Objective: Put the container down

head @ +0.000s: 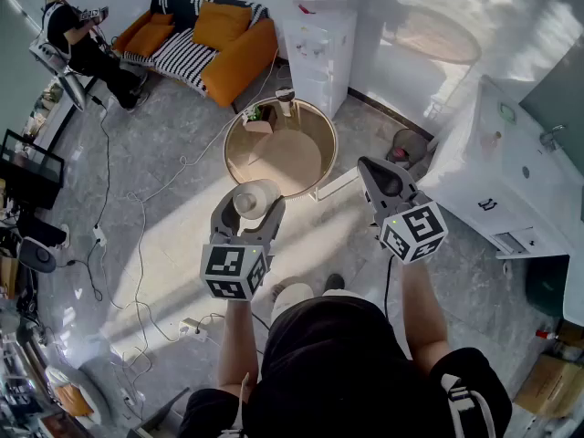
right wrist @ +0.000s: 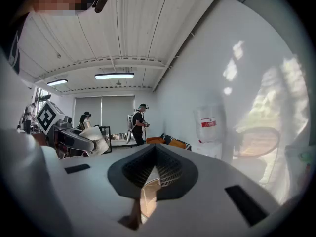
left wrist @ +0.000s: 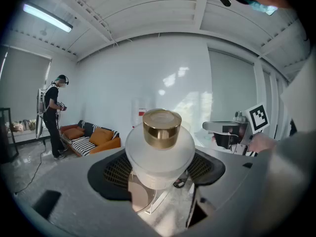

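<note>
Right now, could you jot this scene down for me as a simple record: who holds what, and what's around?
Left hand-held gripper: shut on a white container with a gold lid, upright
Right hand-held gripper: jaws together, nothing in them
Container status: in the air, not yet set down
Ahead: round table, with a small plant pot at its far edge
Background: orange sofa; another person

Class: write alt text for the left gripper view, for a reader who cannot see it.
The left tongs grip a white container with a gold cap, held upright. Behind it at left, a person stands beside an orange sofa.
</note>
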Demonstrator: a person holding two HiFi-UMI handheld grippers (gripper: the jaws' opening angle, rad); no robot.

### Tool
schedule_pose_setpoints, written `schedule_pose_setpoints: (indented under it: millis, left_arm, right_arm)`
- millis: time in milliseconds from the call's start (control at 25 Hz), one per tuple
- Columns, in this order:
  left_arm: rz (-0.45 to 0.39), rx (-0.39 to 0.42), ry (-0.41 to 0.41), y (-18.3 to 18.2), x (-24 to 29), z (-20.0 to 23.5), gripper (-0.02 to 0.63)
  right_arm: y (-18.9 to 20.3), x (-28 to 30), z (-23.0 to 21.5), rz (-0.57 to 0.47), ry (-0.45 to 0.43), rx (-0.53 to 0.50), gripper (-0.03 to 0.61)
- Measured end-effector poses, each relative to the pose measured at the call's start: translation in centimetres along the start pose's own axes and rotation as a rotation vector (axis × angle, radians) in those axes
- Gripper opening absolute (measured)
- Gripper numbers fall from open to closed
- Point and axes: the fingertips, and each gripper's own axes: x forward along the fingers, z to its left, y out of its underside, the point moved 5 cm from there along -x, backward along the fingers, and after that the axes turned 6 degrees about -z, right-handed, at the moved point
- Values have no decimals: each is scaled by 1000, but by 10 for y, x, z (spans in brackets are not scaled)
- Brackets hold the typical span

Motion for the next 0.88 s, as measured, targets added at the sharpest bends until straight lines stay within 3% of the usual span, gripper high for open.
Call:
schedule_pose_setpoints:
  millis: [880]
  left_arm:
    - [-6, -7, -30, 3, -19, -18, 344]
  right_arm:
    - [0, -34, 7, 8, -17, -7, 3]
